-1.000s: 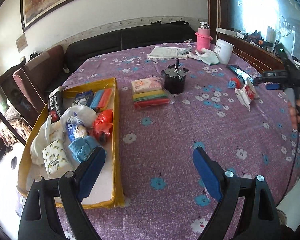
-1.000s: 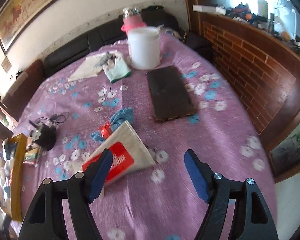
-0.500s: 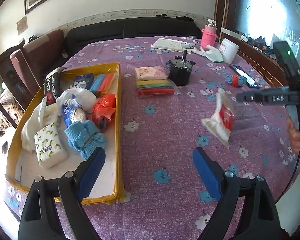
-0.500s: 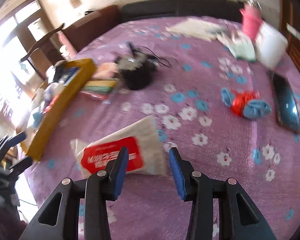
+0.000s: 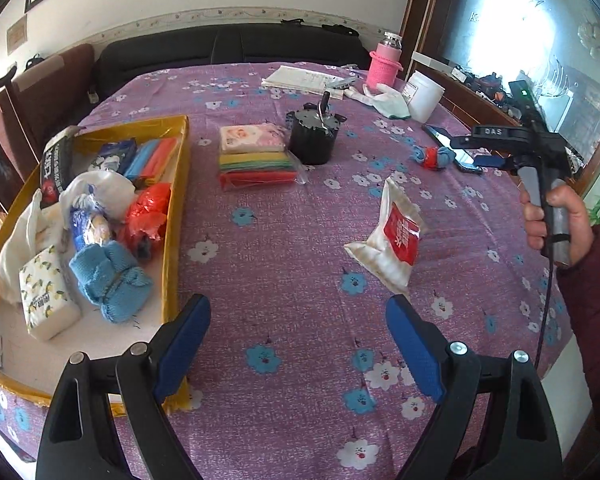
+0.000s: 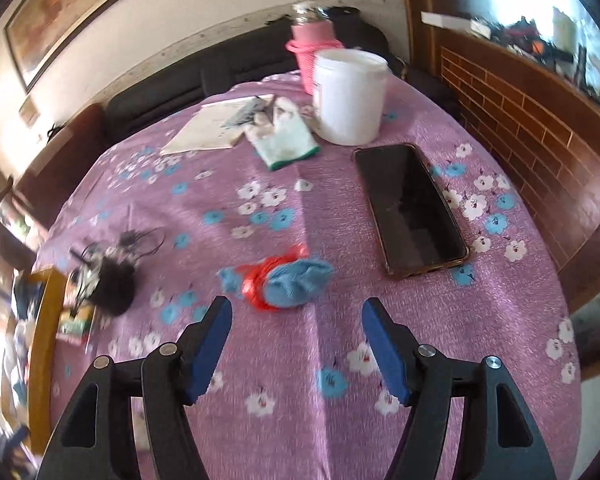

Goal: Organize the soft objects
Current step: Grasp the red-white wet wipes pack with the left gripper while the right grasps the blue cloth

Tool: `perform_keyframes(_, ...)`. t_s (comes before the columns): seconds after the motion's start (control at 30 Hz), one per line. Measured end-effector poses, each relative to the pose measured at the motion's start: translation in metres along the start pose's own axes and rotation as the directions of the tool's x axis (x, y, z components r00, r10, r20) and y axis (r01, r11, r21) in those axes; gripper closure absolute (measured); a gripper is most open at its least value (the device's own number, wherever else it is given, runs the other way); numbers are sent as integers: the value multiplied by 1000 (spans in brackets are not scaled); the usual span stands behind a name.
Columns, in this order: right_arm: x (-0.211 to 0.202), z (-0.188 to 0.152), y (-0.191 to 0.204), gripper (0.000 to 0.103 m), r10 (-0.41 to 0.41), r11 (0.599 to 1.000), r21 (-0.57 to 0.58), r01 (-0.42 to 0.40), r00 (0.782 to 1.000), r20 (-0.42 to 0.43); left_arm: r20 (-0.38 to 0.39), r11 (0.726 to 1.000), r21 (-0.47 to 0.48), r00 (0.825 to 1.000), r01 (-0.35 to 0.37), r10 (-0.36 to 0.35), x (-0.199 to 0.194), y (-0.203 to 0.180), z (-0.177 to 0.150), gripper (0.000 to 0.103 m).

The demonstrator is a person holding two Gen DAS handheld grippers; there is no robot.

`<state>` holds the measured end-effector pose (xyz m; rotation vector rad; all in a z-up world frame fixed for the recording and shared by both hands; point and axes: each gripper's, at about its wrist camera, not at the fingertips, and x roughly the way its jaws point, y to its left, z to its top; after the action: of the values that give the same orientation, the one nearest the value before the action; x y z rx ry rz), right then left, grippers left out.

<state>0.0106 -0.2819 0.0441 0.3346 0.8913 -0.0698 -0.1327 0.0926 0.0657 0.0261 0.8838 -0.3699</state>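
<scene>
A yellow tray [image 5: 177,184] on the left of the purple table holds several soft things: a blue knit piece [image 5: 110,278], a tissue pack [image 5: 46,294], bags. A white and red tissue pack [image 5: 394,236] lies on the cloth mid-table, ahead of my open, empty left gripper [image 5: 298,340]. A blue knit bundle with a red bag [image 6: 288,280] lies just ahead of my open, empty right gripper [image 6: 296,344]; it also shows in the left wrist view [image 5: 434,157]. The right gripper [image 5: 476,152] is seen there above the table's right side.
A stack of coloured cloths [image 5: 258,170], a pink tissue pack [image 5: 250,138] and a black pot [image 5: 314,136] stand mid-table. A phone [image 6: 410,208], white tub [image 6: 348,96], pink bottle [image 6: 314,44], glove [image 6: 286,138] and papers [image 6: 220,124] lie at the far right.
My right gripper let go of the white and red tissue pack mid-table, opened, and swung back right to face the blue knit bundle. The left gripper stayed open and hardly moved.
</scene>
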Motion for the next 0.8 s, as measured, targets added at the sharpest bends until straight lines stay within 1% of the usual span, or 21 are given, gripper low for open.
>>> perform_keyframes(0.13,26,12,0,31,65,995,83,-62,997,-34,1,1000,-7,1000,-2,2,-1,-4,6,14)
perform_keyframes(0.3,54,14,19,32,14,999,42,-12,999,-49,5,1000,21,1000,-17,17,2,-15,19,14)
perform_keyframes(0.33,58,13,20,37,7,999,35,-5,999,-46,5,999,27,1000,-17,17,5,-18,22,14)
perform_keyframes(0.37,59,11,22,50,8,1000,30,-7,999,-38,3,999,32,1000,-18,18,7,-21,25,14)
perform_keyframes(0.47,51,3,17,55,64,996,54,-64,998,11,-9,998,61,999,-31,31,20,-32,32,14)
perform_keyframes(0.6,40,-10,8,56,118,991,57,-123,990,78,-26,990,138,999,-30,34,45,-56,41,14)
perform_keyframes(0.67,42,-16,1,55,147,985,84,-153,987,69,-43,983,178,998,-38,46,62,-67,46,14)
perform_keyframes(0.7,44,-18,-4,55,177,977,110,-182,983,57,-55,980,195,997,-41,53,72,-73,48,14)
perform_keyframes(0.8,44,-17,-7,54,215,967,125,-221,975,57,-100,976,212,993,-44,67,100,-84,53,14)
